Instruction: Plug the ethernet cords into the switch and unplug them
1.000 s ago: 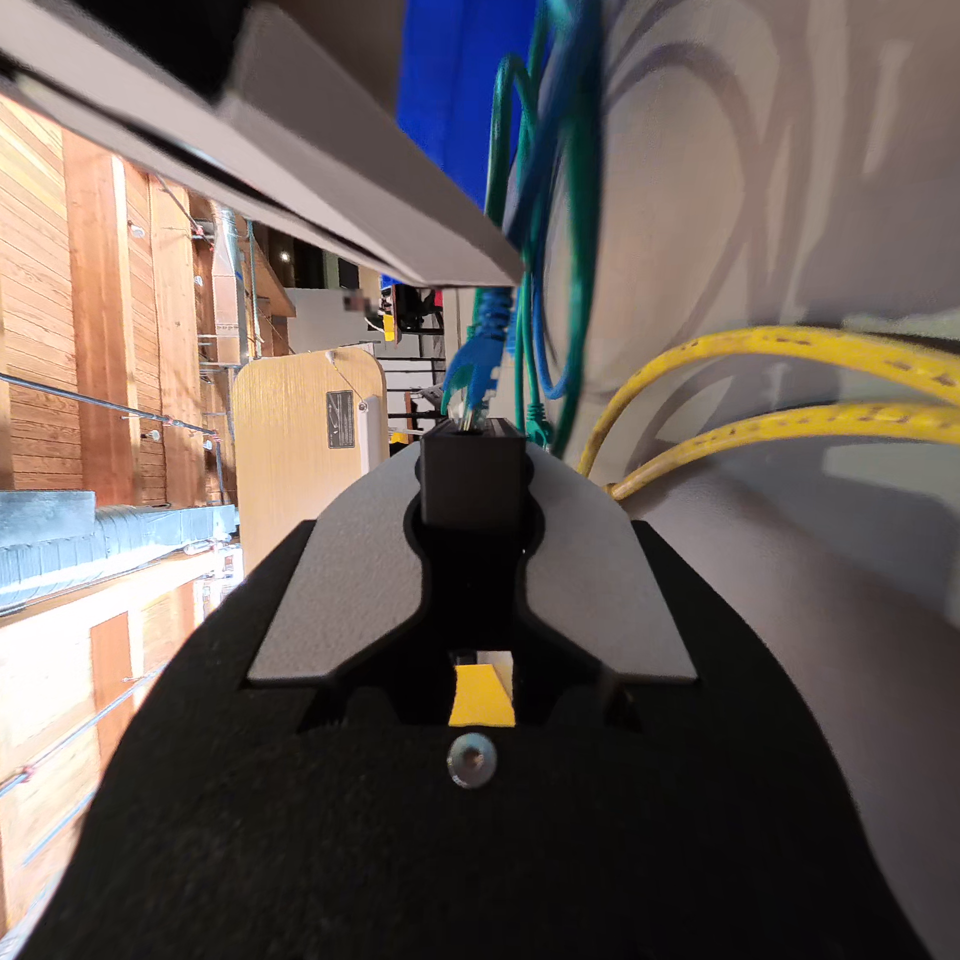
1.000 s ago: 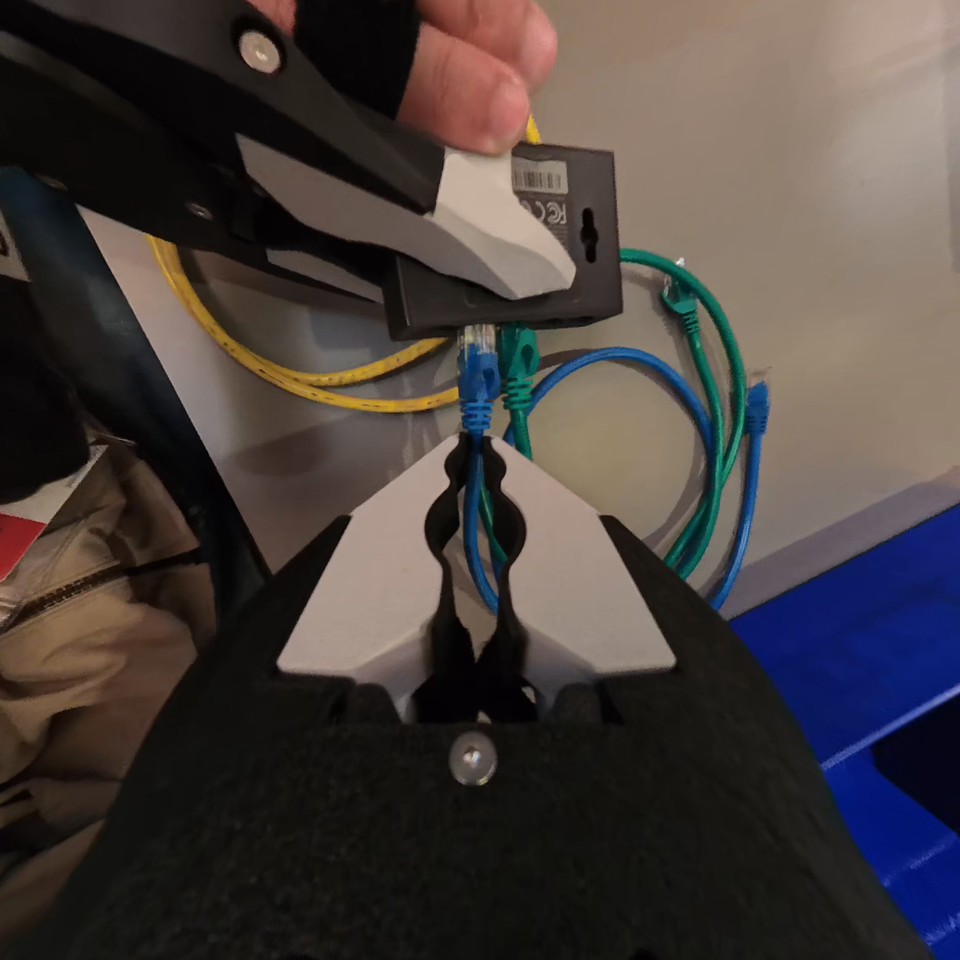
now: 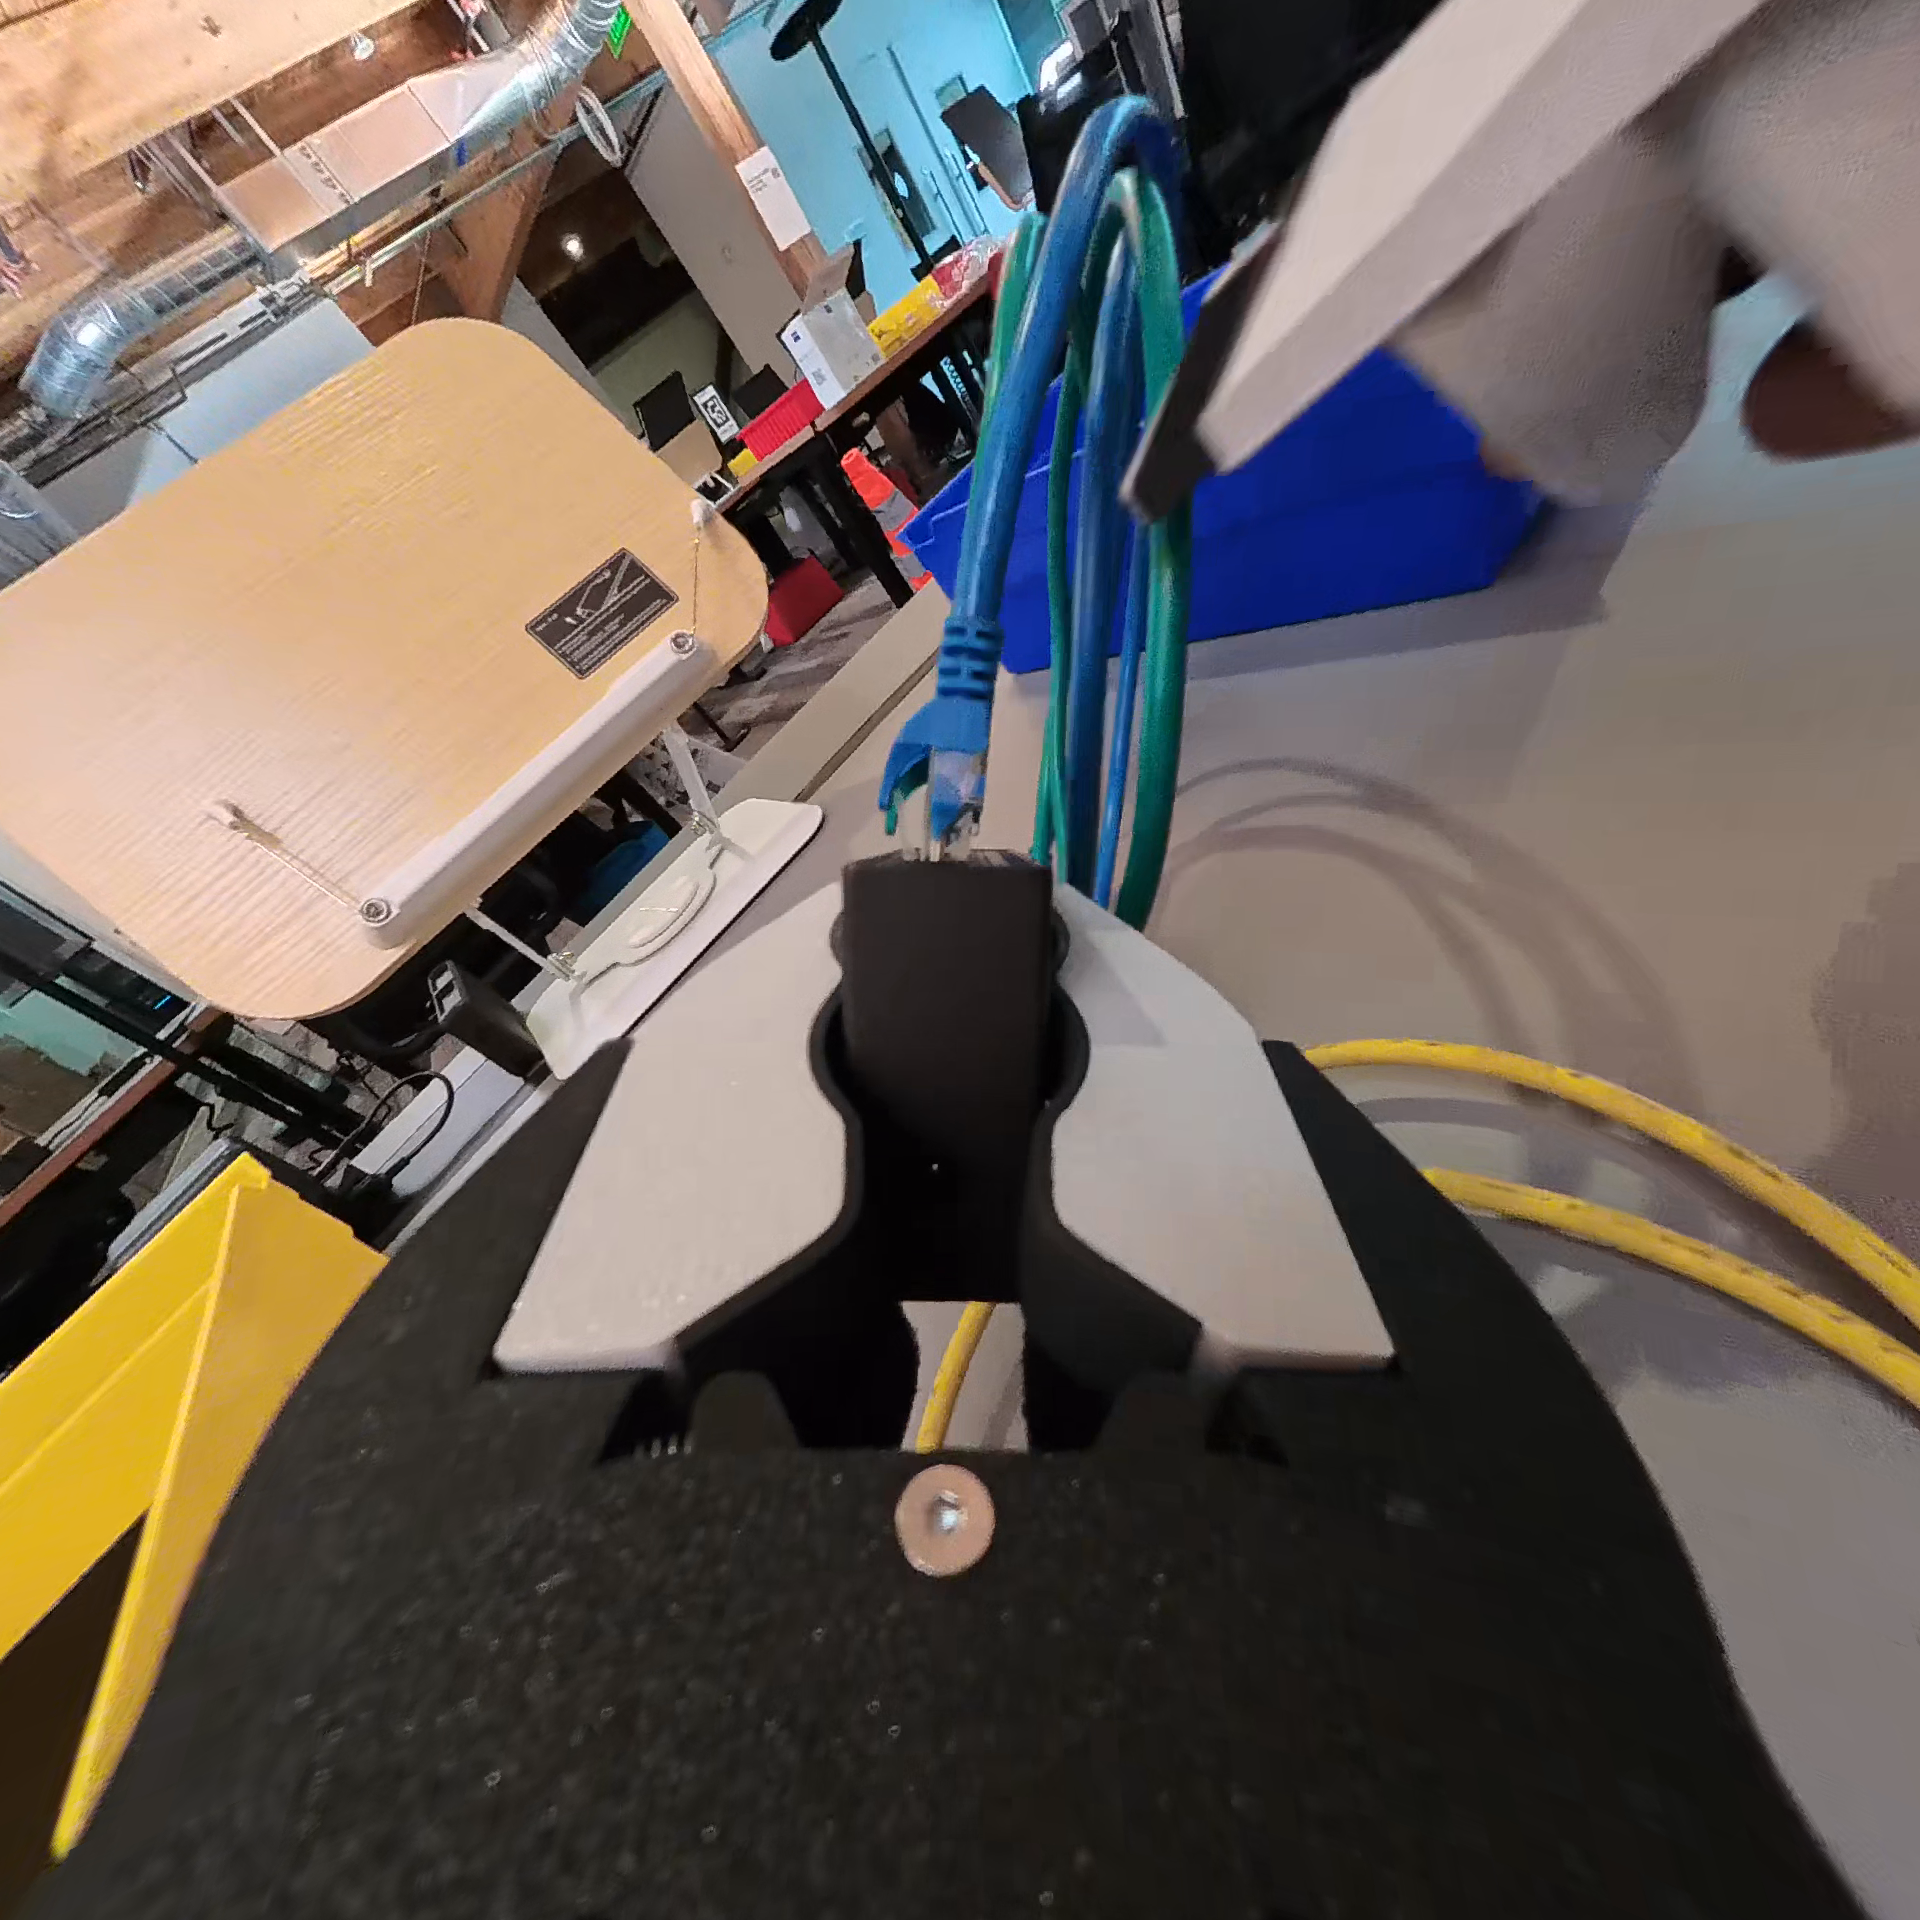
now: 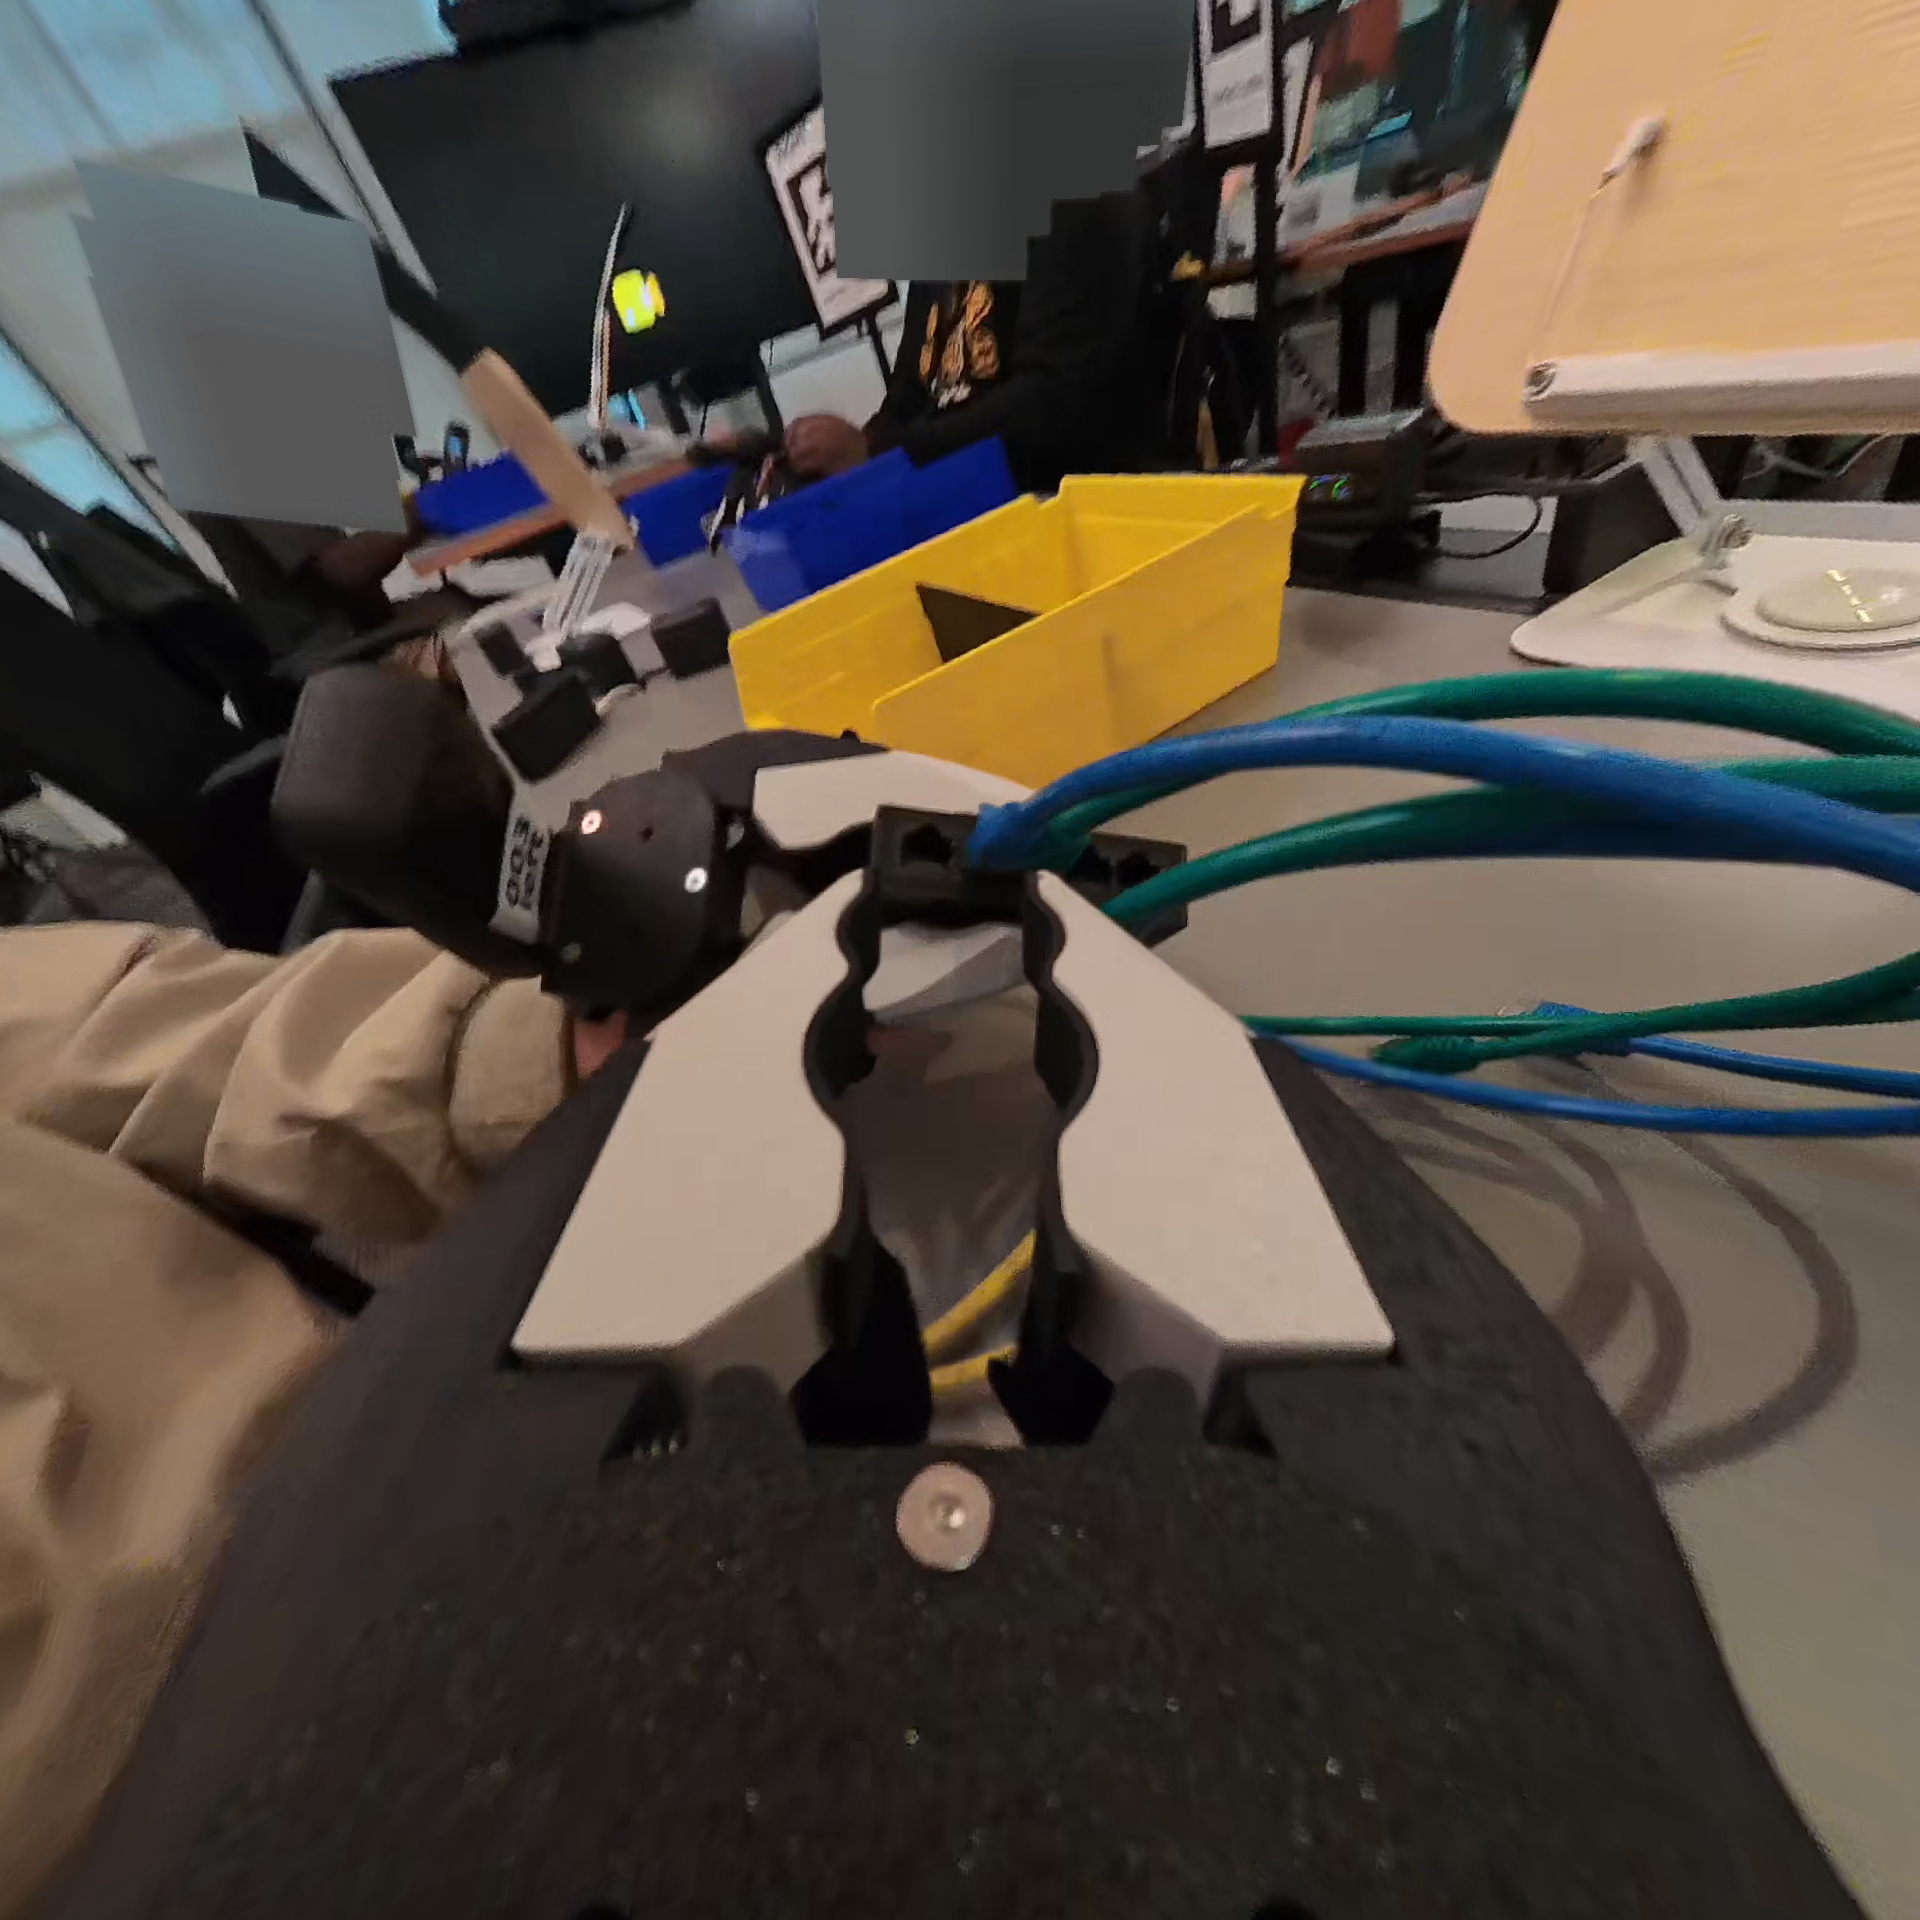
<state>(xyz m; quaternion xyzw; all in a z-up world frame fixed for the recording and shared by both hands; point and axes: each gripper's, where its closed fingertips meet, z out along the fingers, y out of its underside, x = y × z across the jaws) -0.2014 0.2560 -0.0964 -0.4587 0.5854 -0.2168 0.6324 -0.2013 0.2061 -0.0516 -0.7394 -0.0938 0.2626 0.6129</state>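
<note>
- The left gripper (image 3: 951, 935) clamps the black ethernet switch (image 3: 945, 966) between its grey fingers; in the left wrist view the switch stands at the centre of the frame with its port face turned away toward 12 o'clock.
- A blue ethernet plug (image 3: 951, 774) sits in or at a port on that far face, its cable rising toward 12 o'clock with a green cable (image 3: 1169, 748) beside it; how deeply it is seated cannot be told.
- The right gripper (image 4: 951, 914) has its jaws narrowly parted and carries nothing; its tips stand just below the switch (image 4: 1023, 857), whose open ports face the camera.
- In the right wrist view the blue cable (image 4: 1455, 774) and a green cable (image 4: 1558, 696) run off toward 3 o'clock from the switch, and yellow cable (image 3: 1662, 1132) lies on the grey table (image 3: 1558, 779) at 4 o'clock in the left view.
- Likely risks: closing on the cable rather than the plug body would strain the cord and leave the latch tab engaged, so a pull would drag the switch out of the left grasp.
- The bundled blue and green cables lie close together, so the wrong one could be pinched.
- A yellow bin (image 4: 1039, 613) stands behind at 12 o'clock, well apart.
</note>
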